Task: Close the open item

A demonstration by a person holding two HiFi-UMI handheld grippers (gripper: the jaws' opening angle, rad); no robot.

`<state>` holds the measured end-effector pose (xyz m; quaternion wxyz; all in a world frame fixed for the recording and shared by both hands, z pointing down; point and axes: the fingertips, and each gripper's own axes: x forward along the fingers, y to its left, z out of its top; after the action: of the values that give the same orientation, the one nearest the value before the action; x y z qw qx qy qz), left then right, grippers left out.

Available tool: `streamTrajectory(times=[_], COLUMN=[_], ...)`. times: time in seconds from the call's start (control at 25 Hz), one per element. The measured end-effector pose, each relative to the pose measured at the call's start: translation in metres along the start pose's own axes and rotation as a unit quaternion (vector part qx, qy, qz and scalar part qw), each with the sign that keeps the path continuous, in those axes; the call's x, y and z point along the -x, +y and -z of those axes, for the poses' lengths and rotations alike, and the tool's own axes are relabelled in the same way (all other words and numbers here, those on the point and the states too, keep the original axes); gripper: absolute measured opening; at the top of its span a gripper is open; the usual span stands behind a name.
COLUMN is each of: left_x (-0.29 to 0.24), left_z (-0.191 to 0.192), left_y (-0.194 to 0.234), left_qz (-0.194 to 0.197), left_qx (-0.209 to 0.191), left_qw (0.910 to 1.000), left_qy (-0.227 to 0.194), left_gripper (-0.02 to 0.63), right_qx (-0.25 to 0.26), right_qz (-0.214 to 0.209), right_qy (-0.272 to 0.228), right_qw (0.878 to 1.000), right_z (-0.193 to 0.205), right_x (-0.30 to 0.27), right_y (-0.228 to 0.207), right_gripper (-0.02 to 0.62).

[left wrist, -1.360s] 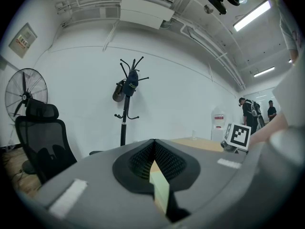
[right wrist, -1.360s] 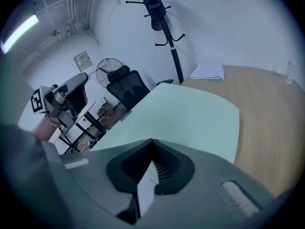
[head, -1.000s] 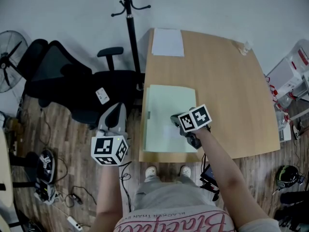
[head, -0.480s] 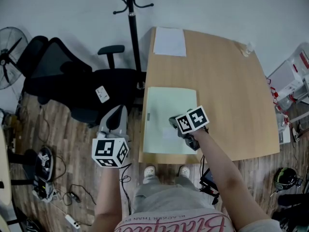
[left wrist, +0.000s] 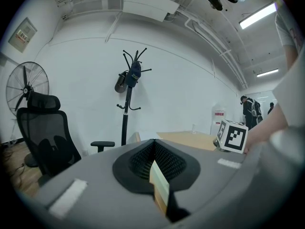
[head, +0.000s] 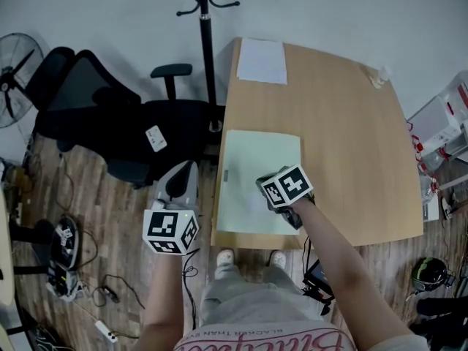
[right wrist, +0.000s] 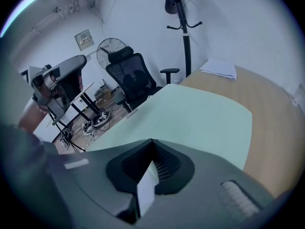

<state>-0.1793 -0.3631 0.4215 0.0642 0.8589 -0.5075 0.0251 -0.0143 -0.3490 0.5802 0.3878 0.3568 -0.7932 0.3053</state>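
We held the right tool [head: 268,189] with its jaws together and empty over the near part of the pale green folder [head: 256,156]. The folder lay flat at the left edge of the counter [head: 344,137]. The left tool [head: 183,178], also pinched empty, hung beside the counter. We judged a light, straight-down press best, seating the cover without sliding it.

The head view looks from high up, almost straight down, onto the table [head: 351,123], the floor [head: 110,232] and the person's own arms [head: 330,251]. The left gripper view sits low beside the table and looks level, out at the far wall [left wrist: 181,89]. The right gripper view sits very near the folder [right wrist: 190,123] (just over it) and looks along the table. All three views show the chair [head: 95,115] and the coat stand [head: 207,50].
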Motion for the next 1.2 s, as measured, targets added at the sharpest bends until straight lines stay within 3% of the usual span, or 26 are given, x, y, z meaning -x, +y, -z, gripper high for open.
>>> streamTrajectory(times=[0.2,0.44,0.68,1.04,1.2], left_x=[-0.001,0.001,-0.002,-0.007,-0.008], left_z=[0.004,0.011,0.018,0.018,0.018], left_y=[-0.001,0.002,0.0,-0.001,-0.002], left_qz=[0.001,0.002,0.005,0.003,0.004], left_qx=[0.0,0.002,0.005,0.01,0.011], left_qw=[1.0,0.9999,0.9997,0.9998,0.9998], left_qy=[0.006,0.014,0.023,0.019,0.016], left_gripper=[0.014,0.014,0.014,0.014,0.014], right_qx=[0.068,0.165,0.201,0.252,0.265], right_qz=[0.036,0.072,0.085,0.039,0.037], right_qy=[0.034,0.06,0.055,0.029,0.026], right_qw=[0.996,0.982,0.974,0.967,0.963], right_z=[-0.002,-0.012,-0.019,-0.032,-0.039], right_x=[-0.002,-0.004,-0.007,-0.027,-0.038], right_y=[0.003,0.013,0.019,0.053,0.061], right_gripper=[0.003,0.003,0.003,0.003,0.003])
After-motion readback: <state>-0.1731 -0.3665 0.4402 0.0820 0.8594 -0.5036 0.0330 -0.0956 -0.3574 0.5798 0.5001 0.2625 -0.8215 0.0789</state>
